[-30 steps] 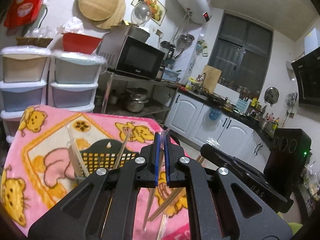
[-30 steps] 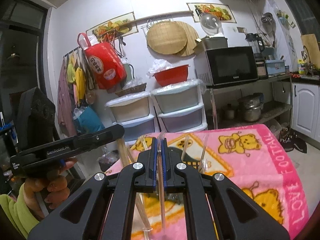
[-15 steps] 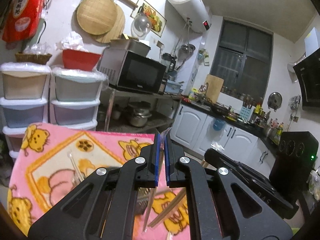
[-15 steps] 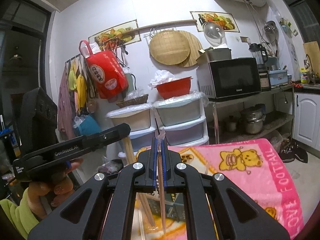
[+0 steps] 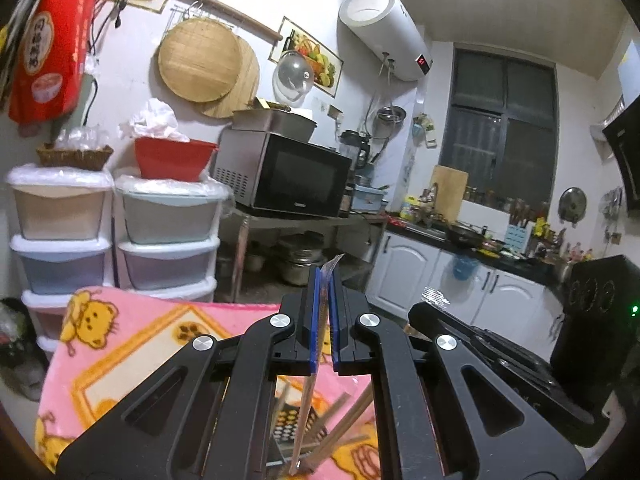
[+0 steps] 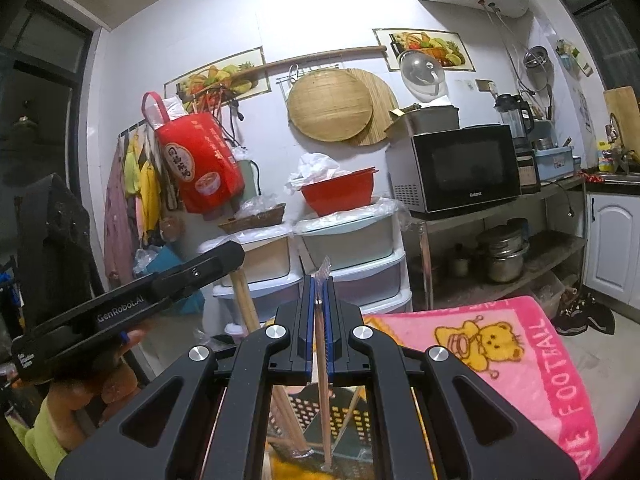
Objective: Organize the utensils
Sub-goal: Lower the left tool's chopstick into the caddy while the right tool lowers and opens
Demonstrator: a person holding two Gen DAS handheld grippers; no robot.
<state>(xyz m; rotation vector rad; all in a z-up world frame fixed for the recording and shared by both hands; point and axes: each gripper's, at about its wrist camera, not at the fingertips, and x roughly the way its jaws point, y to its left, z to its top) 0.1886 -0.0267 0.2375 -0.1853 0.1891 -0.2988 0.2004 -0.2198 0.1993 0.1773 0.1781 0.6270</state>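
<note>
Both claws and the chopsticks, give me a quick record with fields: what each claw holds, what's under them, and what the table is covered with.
left claw: shut on a wrapped chopstick that hangs down toward the basket
right claw: shut on a wrapped chopstick, held upright
below the claws: black perforated basket with more wrapped chopsticks leaning in it
table cover: pink bear blanket
placed yet: no, both chopsticks are in the claws' grip

Black perforated holder [image 6: 352, 420] mostly hidden behind gripper frames, chopstick [image 6: 323, 408] lower end blurred
</note>
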